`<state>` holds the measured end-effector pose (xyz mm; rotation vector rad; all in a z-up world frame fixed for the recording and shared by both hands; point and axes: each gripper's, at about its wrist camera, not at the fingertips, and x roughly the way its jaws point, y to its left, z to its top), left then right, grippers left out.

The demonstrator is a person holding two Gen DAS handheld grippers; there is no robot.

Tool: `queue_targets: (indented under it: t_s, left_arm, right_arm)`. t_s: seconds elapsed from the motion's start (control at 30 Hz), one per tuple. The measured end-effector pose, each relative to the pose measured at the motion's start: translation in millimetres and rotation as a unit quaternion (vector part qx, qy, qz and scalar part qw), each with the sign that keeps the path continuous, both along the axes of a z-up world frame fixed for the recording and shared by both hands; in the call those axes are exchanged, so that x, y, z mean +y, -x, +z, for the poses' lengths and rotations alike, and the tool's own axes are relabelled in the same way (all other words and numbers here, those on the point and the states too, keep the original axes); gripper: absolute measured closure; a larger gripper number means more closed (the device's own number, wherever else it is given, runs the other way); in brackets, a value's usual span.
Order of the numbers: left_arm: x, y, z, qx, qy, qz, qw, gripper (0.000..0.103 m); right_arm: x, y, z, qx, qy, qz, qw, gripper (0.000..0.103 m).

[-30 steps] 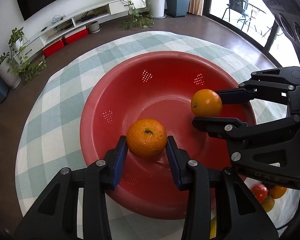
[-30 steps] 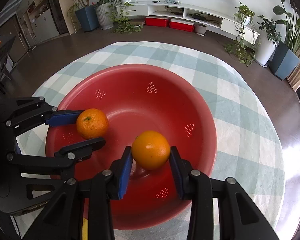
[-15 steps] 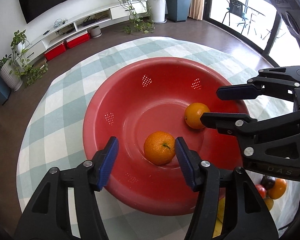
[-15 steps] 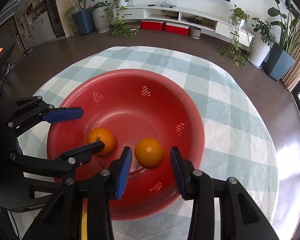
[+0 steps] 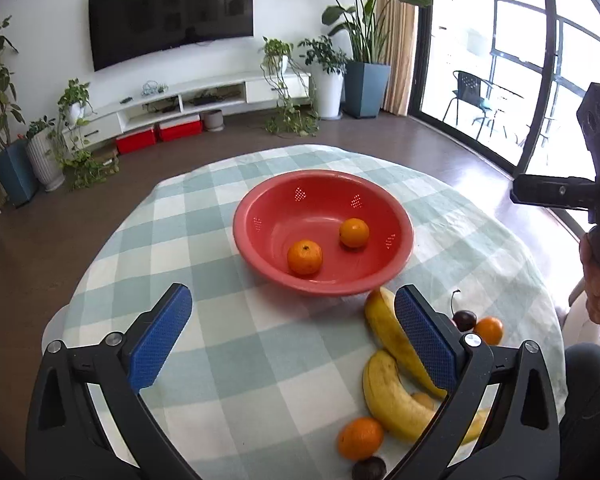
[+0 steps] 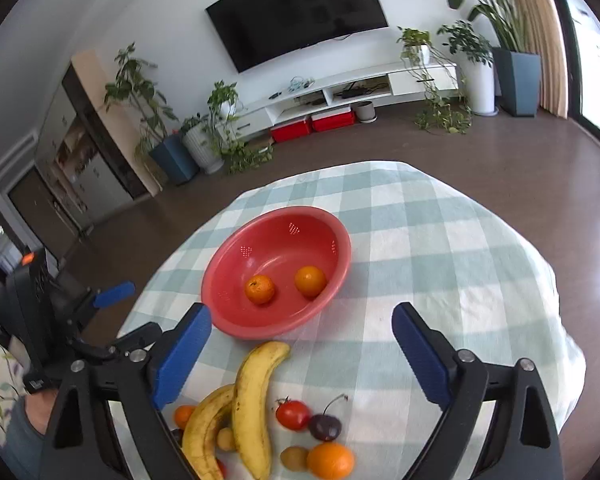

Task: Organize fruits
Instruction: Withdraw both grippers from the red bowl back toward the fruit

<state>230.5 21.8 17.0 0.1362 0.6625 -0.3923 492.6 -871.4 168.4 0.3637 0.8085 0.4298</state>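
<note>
left gripper (image 5: 292, 332): jaws just spread wide, empty | right gripper (image 6: 300, 344): same | two round oranges (image 5: 305, 257): inside red plastic bowl (image 5: 396, 256) | yellow bananas (image 6: 252, 400): just beside bowl

Red bowl (image 5: 396, 220), orange oranges (image 5: 305, 256), yellow bananas (image 6: 252, 400), green-and-white checked tablecloth (image 5: 228, 340).

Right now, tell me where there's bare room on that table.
Free: the checked cloth right of the red bowl, and the cloth left of it in the left wrist view. Crowded: near edge, where bananas, tomato, cherry and oranges cluster.
</note>
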Motion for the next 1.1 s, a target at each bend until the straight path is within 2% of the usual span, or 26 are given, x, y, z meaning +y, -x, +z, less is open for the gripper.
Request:
queue_targets:
  t_s: [0.03,0.07,0.13,0.23,0.27,0.33,0.47,0.6,0.7,0.73,0.8,0.87,0.97,1.1]
  left_arm:
    - [5.6,16.8,-1.7,-0.009,0.004,0.009,0.9999,0.000]
    - [9.6,29.5,-5.2,0.000,0.003,0.019,0.9998,0.000]
    - [20.2,55.0,-16.7,0.043,0.003,0.048,0.9979,0.000]
    - [41.0,94.8,-34.2,0.071,0.078,0.060,0.9927,0.000]
    - [42.7,107.1,-39.3,0.074,0.081,0.061,0.9920,0.000]
    - [38.1,123.8,-51.0,0.086,0.060,0.060,0.9926,0.000]
    - [24.3,142.2,-67.5,0.096,0.022,0.034,0.9946,0.000]
    - [19.9,138.2,-69.7,0.103,0.023,0.018,0.9942,0.000]
    - [12.6,130.3,-70.7,0.108,0.007,0.005,0.9942,0.001]
    - [9.9,125.8,-70.0,0.108,0.002,-0.002,0.9942,0.004]
    - [3.5,119.7,-73.2,0.114,-0.009,-0.017,0.9933,0.015]
    - [-1.1,111.7,-77.5,0.124,-0.019,-0.029,0.9916,0.033]
    - [-6.6,104.3,-85.2,0.134,-0.029,-0.046,0.9895,0.039]
    - [-10.8,96.5,-93.7,0.145,-0.040,-0.062,0.9867,0.050]
  right_arm:
    - [-7.2,11.1,-4.5,0.004,-0.015,-0.012,1.000,0.001]
    - [-13.6,23.0,-10.3,0.009,-0.030,-0.019,0.999,0.000]
    - [-21.6,45.8,-24.7,0.034,-0.051,-0.022,0.998,0.000]
    - [-26.0,77.5,-49.4,0.083,-0.070,-0.024,0.994,0.000]
    - [-27.9,87.9,-56.0,0.093,-0.072,-0.030,0.993,0.000]
    - [-32.1,107.2,-65.0,0.097,-0.069,-0.042,0.992,0.000]
    - [-31.1,134.3,-73.0,0.094,-0.028,-0.048,0.994,0.000]
    - [-24.2,148.6,-64.4,0.070,0.014,-0.037,0.997,0.000]
    - [-13.8,149.8,-59.7,0.055,0.064,-0.031,0.996,0.004]
    - [-11.3,150.2,-60.5,0.055,0.071,-0.028,0.996,0.006]
    - [-7.4,151.3,-63.7,0.059,0.066,-0.023,0.996,0.014]
    - [-2.0,152.3,-67.9,0.065,0.060,-0.017,0.996,0.019]
    - [12.5,154.9,-71.3,0.059,0.079,-0.003,0.995,0.029]
    - [33.9,157.4,-72.3,0.049,0.092,0.019,0.994,0.035]
